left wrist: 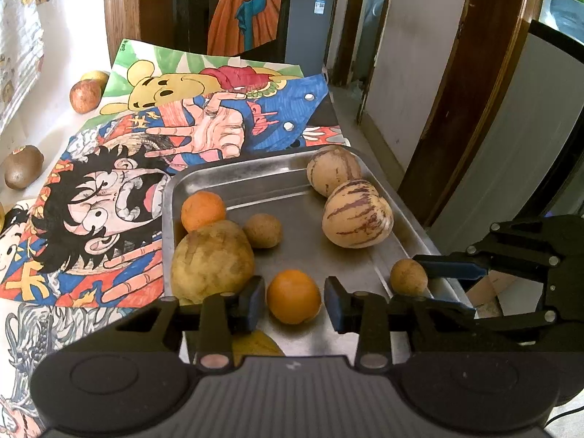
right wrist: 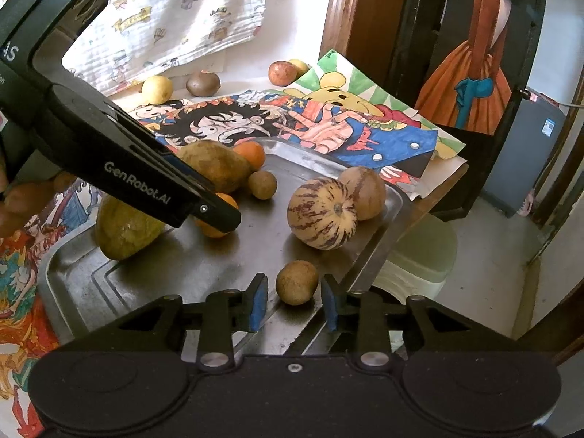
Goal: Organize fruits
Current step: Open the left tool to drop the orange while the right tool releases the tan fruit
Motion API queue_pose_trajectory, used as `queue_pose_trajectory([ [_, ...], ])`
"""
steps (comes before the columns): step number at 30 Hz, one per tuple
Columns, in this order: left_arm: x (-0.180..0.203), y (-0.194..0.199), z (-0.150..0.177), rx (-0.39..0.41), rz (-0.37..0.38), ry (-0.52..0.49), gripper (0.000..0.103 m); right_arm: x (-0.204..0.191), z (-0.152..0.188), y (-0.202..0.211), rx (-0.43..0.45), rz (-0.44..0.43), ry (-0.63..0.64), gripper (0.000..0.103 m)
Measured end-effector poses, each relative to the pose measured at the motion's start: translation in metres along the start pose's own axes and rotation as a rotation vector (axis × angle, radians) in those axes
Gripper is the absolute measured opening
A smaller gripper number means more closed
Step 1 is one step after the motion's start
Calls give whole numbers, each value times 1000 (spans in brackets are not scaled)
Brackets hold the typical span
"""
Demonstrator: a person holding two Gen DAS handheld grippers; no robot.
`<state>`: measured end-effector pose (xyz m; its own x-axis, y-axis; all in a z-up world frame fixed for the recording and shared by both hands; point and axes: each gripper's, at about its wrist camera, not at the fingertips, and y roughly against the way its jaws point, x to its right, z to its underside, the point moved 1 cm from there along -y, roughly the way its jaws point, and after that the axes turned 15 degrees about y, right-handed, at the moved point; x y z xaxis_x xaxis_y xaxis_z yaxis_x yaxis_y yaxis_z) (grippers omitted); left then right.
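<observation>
Steel tray (left wrist: 204,179) carried the fruit. Left gripper (left wrist: 294,301) stood parted around an orange (left wrist: 293,296), pads not pressing it. Right gripper (right wrist: 294,301) gaped around a small brown fruit (right wrist: 296,281) at the tray's right edge, apart from it.

Brushed metal tray (left wrist: 277,182), paper posters (left wrist: 226,116)

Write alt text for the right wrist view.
Open right tongs flank a small round brown fruit at the near edge of a shallow steel tray. The left tongs reach over an orange; two striped pale melons lie on the tray beyond.
</observation>
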<state>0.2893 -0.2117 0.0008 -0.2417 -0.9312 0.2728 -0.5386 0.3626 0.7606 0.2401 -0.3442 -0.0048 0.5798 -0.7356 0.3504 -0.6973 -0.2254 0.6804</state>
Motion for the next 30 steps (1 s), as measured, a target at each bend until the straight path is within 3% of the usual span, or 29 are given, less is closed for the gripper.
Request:
queue_pose_trajectory([
  [5,-1,8,-2,6,5,23,45,1,-2,13,20,24,-12,44],
  [8,-1,19,-2,28,17,39,60,0,-4,23,35,38,-24,50],
  [10,1,28,-2,57,7,45,80,-1,-5,30,44,44,-32,55],
  [14,2,48,-1,106,-18,31,87,-5,-7,45,67,56,-46,67],
  [18,-4,70,1,155,-25,62,101,-10,-9,62,92,65,-60,81],
  [23,-12,93,9,203,-42,91,102,-19,-11,84,123,52,-105,99],
  [30,-32,123,36,242,-66,144,103,-45,-12,111,124,22,-168,102],
])
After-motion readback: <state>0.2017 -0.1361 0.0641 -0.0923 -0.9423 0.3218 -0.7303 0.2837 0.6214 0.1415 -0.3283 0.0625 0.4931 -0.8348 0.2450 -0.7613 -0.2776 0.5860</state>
